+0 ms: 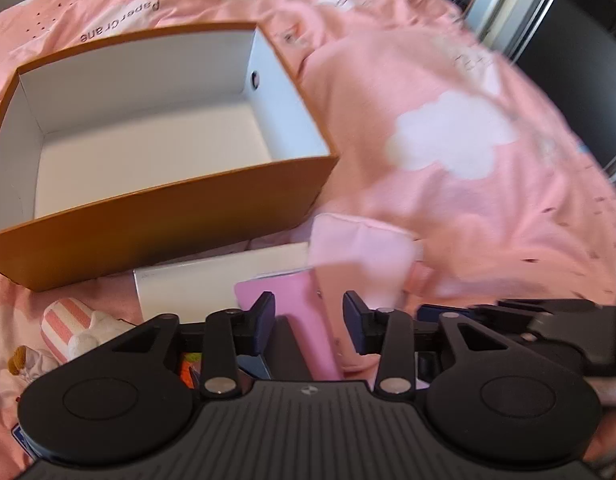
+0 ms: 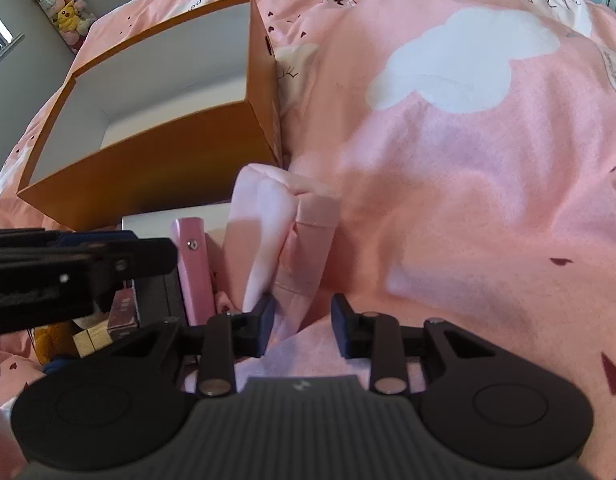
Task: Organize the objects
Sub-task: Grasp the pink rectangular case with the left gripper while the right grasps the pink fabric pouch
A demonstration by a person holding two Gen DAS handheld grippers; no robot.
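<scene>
The orange box (image 1: 164, 216), white inside, sits empty. Left gripper (image 1: 309, 322) straddles a pink case (image 1: 296, 312), seemingly unclamped; right gripper (image 2: 302, 326) released.

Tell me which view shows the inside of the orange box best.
The left wrist view: the orange box shows its whole white floor and all four inner walls, nothing inside. The right wrist view sees the orange box obliquely; the near wall hides most of the floor.

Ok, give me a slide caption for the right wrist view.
Right gripper open over a folded pink cloth, beside the empty orange box on a pink bedspread.
</scene>
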